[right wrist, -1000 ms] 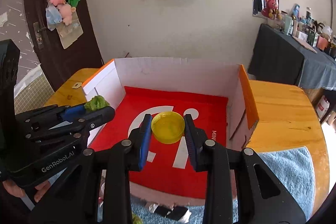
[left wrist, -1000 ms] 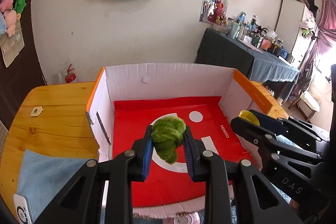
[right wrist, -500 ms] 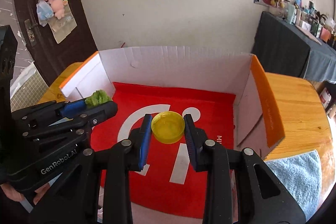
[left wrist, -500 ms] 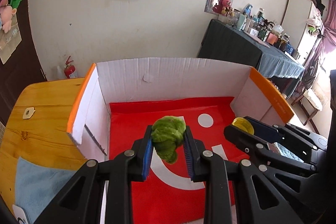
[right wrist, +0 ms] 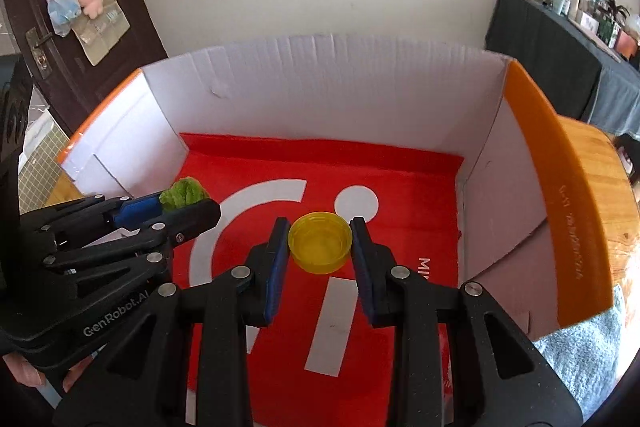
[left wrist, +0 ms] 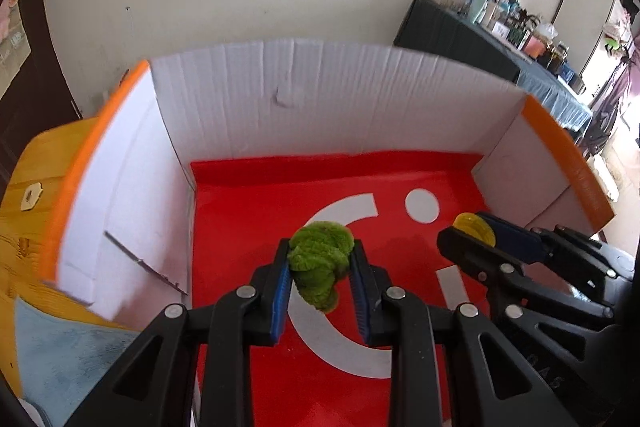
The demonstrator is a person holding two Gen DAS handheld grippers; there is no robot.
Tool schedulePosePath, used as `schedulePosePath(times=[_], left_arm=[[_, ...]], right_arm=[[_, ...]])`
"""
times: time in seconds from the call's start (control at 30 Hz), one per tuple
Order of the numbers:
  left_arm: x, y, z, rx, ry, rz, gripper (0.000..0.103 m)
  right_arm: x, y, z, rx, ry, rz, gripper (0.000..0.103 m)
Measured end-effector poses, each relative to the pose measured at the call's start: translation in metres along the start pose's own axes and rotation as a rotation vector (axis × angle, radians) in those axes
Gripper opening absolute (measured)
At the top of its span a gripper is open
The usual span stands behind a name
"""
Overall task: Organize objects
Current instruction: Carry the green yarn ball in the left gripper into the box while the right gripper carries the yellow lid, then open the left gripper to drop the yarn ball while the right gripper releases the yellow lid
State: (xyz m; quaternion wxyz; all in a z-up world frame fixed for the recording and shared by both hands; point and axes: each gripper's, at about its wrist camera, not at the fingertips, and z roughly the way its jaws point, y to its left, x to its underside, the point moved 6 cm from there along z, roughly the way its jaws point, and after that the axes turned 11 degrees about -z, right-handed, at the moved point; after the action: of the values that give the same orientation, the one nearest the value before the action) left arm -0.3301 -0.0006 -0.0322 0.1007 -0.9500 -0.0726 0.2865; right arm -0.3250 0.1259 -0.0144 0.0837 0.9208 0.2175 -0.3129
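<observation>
My left gripper (left wrist: pixel 320 263) is shut on a fuzzy green lump (left wrist: pixel 320 261), held above the red floor of an open cardboard box (left wrist: pixel 320 99). The right gripper (right wrist: pixel 320 245) is shut on a small yellow cup (right wrist: pixel 320 247), also held over the red box floor (right wrist: pixel 400 195). In the left wrist view the right gripper (left wrist: pixel 468 231) shows at the right with the yellow cup (left wrist: pixel 474 227) at its tip. In the right wrist view the left gripper (right wrist: pixel 188 201) shows at the left with the green lump (right wrist: pixel 182 193).
The box has white inner walls and orange side rims (right wrist: pixel 560 195), and stands on a wooden table (right wrist: pixel 612 187). A light blue towel (left wrist: pixel 68 359) lies on the table in front of the box. A dark cluttered side table (left wrist: pixel 480 43) stands at the right wall.
Both grippers have moved forward and down into the box, each still holding its object. The box walls now fill more of both views.
</observation>
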Motion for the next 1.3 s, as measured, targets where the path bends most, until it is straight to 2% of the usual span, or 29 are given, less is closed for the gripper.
schedulePosePath(times=[0.3, 0.73, 0.87, 0.93, 1.03, 1.3], left_arm=[[0.008, 0.007, 0.01, -0.024, 0.043, 0.003, 0.028], [0.012, 0.019, 0.005, -0.037, 0.043, -0.01, 0.03], [0.013, 0.021, 0.002, -0.046, 0.042, -0.015, 0.04], [0.013, 0.022, 0.0, -0.051, 0.036, -0.015, 0.047], [0.013, 0.026, -0.005, -0.068, 0.02, -0.016, 0.048], [0.012, 0.025, -0.011, -0.067, 0.008, -0.015, 0.051]], right_arm=[[0.004, -0.002, 0.014, 0.001, 0.122, -0.031, 0.029], [0.008, -0.012, 0.007, -0.001, 0.123, -0.005, 0.029], [0.008, -0.012, 0.006, 0.001, 0.119, -0.006, 0.029], [0.008, -0.012, 0.006, -0.002, 0.116, -0.002, 0.033], [0.006, -0.012, 0.004, 0.003, 0.104, 0.001, 0.048], [0.008, -0.013, -0.001, 0.009, 0.09, 0.002, 0.05]])
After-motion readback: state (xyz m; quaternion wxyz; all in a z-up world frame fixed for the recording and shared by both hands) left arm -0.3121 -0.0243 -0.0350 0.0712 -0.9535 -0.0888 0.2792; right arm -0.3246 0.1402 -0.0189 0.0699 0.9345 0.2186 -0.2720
